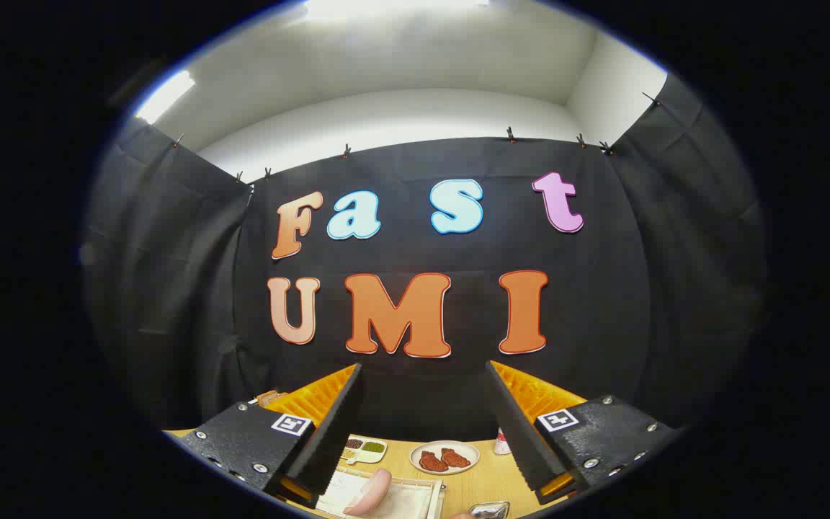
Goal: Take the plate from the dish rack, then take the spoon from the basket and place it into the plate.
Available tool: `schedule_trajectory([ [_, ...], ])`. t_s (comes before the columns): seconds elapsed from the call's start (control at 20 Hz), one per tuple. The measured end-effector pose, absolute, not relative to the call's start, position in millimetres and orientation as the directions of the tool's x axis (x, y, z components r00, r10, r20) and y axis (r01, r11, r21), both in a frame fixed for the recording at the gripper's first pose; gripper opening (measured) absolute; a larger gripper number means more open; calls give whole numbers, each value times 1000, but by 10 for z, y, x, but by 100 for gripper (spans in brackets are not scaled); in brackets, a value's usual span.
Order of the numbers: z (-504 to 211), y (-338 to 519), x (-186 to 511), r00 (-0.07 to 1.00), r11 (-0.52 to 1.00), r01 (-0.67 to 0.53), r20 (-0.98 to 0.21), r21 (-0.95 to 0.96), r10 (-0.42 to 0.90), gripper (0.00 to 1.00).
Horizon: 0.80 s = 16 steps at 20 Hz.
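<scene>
- Black cloth walls fill the booth; the light wooden bench (491,479) below is mostly cut off.
- Tongs (426,375) spread wide, holding nothing.
- One divided tray (366,448), one pale woven mat (408,497) bearing one pink sausage-like item (370,493), one round beige plate (444,458) carrying two brown pieces, between the fingers.

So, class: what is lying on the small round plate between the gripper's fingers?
The round plate on the wooden table carries two reddish-brown pieces of food, side by side. What lies beneath them is covered. The open gripper is held above, touching nothing.
</scene>
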State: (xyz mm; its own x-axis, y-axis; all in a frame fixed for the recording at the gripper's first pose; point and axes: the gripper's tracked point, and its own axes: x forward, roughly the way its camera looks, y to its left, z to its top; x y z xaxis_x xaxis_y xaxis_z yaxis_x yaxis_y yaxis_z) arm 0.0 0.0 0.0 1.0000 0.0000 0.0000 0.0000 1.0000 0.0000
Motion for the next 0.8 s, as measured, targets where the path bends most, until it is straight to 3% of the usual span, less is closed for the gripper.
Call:
schedule_trajectory([
  [0.8, 55, 90, 48, 999, 999, -45, -4, -4, 45, 98],
])
